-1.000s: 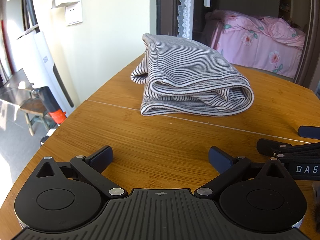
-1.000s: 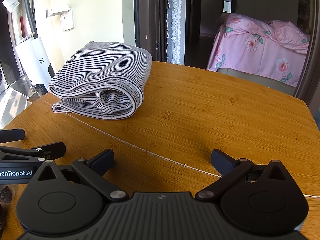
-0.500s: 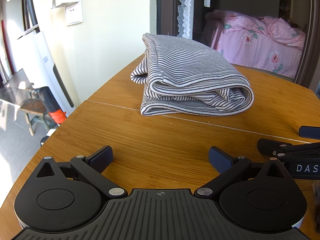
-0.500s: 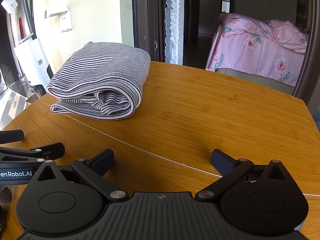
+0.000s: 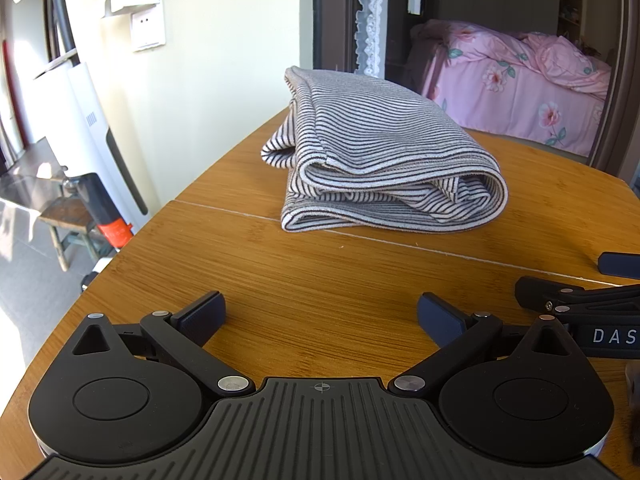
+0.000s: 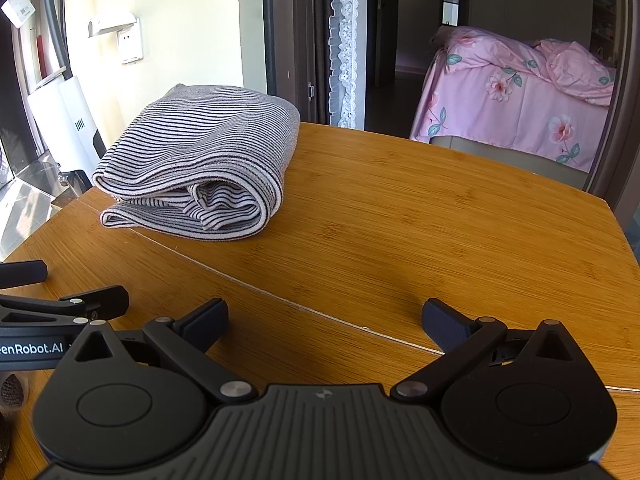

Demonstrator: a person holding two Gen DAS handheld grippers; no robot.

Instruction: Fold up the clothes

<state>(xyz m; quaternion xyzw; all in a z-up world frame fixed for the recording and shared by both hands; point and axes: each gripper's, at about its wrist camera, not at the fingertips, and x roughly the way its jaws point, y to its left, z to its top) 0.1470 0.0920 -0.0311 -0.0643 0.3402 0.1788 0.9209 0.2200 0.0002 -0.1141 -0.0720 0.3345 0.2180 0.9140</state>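
A black-and-white striped garment (image 5: 384, 164) lies folded in a thick bundle on the wooden table (image 5: 320, 280), toward its far left; it also shows in the right wrist view (image 6: 200, 160). My left gripper (image 5: 320, 314) is open and empty, low over the table, well short of the bundle. My right gripper (image 6: 326, 318) is open and empty, beside the left one and to the right of the bundle. Each gripper's fingers show at the edge of the other's view: the right gripper's fingers (image 5: 576, 296) and the left gripper's fingers (image 6: 80, 304).
The table's left edge (image 5: 132, 240) curves close to my left gripper, with a floor and a white appliance (image 5: 80, 120) beyond. A doorway behind the table opens on a bed with pink floral bedding (image 6: 520, 92). A seam (image 6: 280, 300) runs across the tabletop.
The right wrist view has shifted slightly, with the bundle a little lower left in it. The left gripper and the garment have not moved.
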